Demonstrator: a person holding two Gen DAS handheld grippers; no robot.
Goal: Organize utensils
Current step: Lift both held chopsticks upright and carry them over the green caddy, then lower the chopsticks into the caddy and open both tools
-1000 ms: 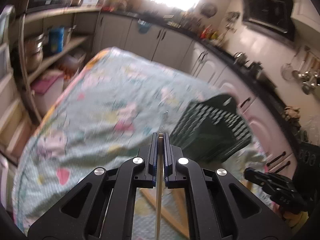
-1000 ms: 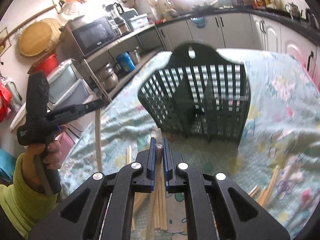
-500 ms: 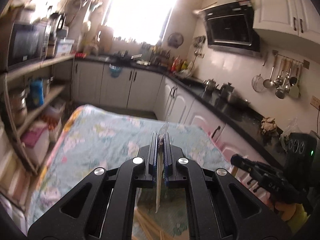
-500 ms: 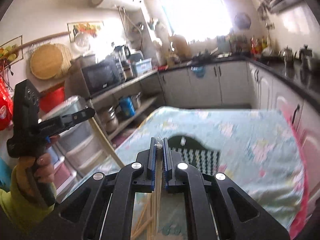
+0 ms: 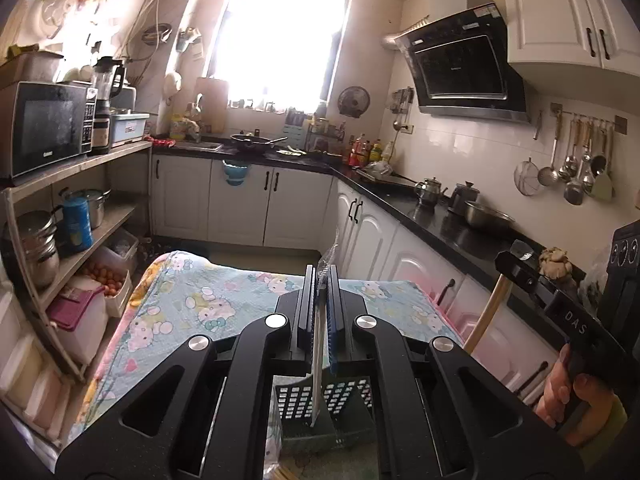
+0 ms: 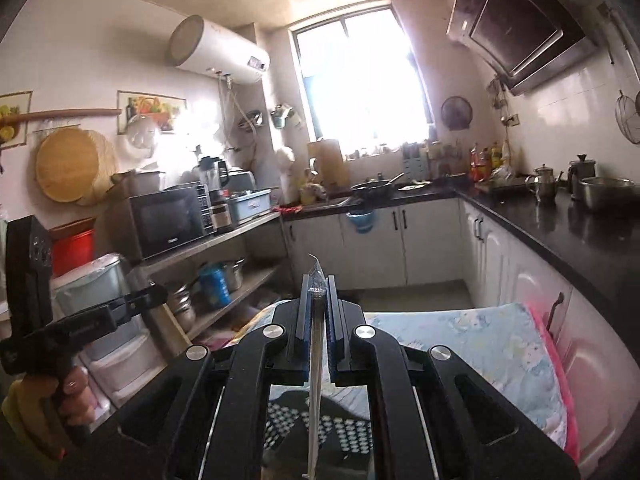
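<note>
Both jaws pinching upright wrapped chopsticks (image 5: 318, 364), (image 6: 314, 396) above the slotted basket (image 5: 344, 400); light, stiff, slick in plastic, so best gripped mid-shaft. Farther off, cartoon-print tabletop (image 5: 192, 304), then kitchen cabinets.

The left gripper (image 5: 321, 280) is clamped on a pale chopstick (image 5: 317, 364) in a clear wrapper, the stick hanging down between the black fingers (image 5: 307, 304) over a dark slotted basket (image 5: 320, 408). The basket sits on a table (image 5: 192, 304) under a cartoon-print cloth. At the right edge, the right gripper (image 5: 516, 258) — held in a hand (image 5: 576, 404) — carries another chopstick (image 5: 486, 312), tilted. White cabinets and a black counter (image 5: 440, 216) stand behind.
</note>
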